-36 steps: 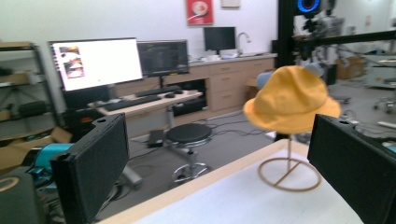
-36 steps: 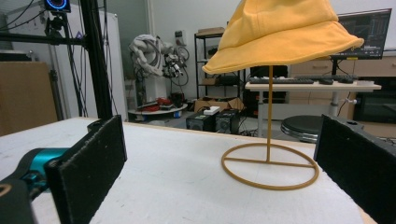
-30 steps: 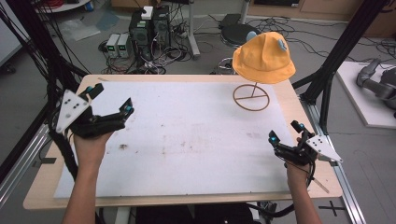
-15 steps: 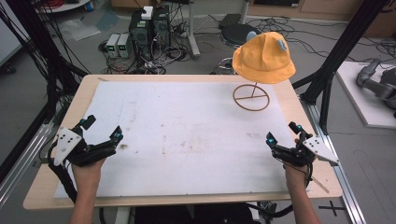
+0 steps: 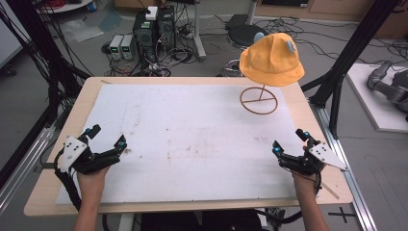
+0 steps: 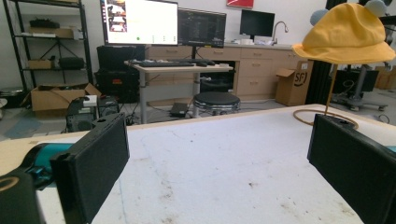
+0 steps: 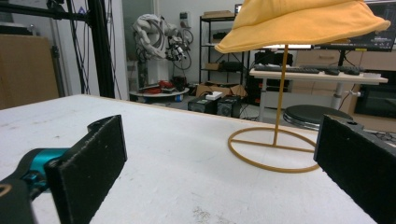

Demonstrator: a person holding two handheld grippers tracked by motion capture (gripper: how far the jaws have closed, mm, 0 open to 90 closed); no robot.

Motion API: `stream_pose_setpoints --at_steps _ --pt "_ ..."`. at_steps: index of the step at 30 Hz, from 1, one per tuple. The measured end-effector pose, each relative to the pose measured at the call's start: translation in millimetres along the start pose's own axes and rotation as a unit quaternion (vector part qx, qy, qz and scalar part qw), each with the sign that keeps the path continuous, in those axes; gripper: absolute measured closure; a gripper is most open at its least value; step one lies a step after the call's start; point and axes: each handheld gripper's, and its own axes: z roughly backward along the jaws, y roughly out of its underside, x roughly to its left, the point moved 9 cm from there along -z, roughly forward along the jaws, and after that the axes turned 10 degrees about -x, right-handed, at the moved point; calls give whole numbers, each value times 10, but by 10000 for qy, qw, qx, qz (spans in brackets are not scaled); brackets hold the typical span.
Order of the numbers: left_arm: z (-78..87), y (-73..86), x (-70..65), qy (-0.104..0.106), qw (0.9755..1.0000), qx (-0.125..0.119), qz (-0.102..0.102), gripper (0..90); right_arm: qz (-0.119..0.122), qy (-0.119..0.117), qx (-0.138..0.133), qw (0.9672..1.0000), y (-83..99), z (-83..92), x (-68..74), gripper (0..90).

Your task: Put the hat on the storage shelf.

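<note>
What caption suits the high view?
Two open hand-held grippers, left and right, rest near a yellow hat on its stand.

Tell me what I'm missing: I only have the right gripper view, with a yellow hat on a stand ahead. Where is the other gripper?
Observer: The left gripper is low over the near left corner of the white mat, jaws spread wide, holding nothing.
Operator: And mine, relative to the stand?
Observer: The right gripper sits near the mat's near right edge, also open; the hat stand is at the far right, well apart from it.
Operator: Anything on top of the hat? My view cuts it off.
Observer: The left gripper view shows two small grey-blue round ears on the crown of the yellow hat.
</note>
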Motion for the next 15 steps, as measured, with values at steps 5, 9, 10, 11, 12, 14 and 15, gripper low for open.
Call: stream_pose_setpoints --at_steps 5,9,10,11,12,14,15 --pt "-12 -3 -35 51 10000 -6 -20 59 13 -3 25 10000 11 21 -5 22" --pt "-4 -1 -39 57 10000 12 -66 59 -46 39 64 10000 19 41 -22 22" --pt "-3 1 -38 54 10000 12 -61 60 1 41 40 10000 15 42 -32 22" --pt "-1 5 -35 46 10000 19 -57 59 -23 54 56 10000 15 50 -32 22" --pt "1 7 -31 41 10000 20 -59 59 -34 59 52 10000 15 54 -35 22" --pt "3 8 -27 36 10000 23 -64 59 -64 71 75 9999 18 64 -36 22" --pt "5 9 -25 39 10000 30 -73 60 -44 73 58 9999 16 62 -42 22"
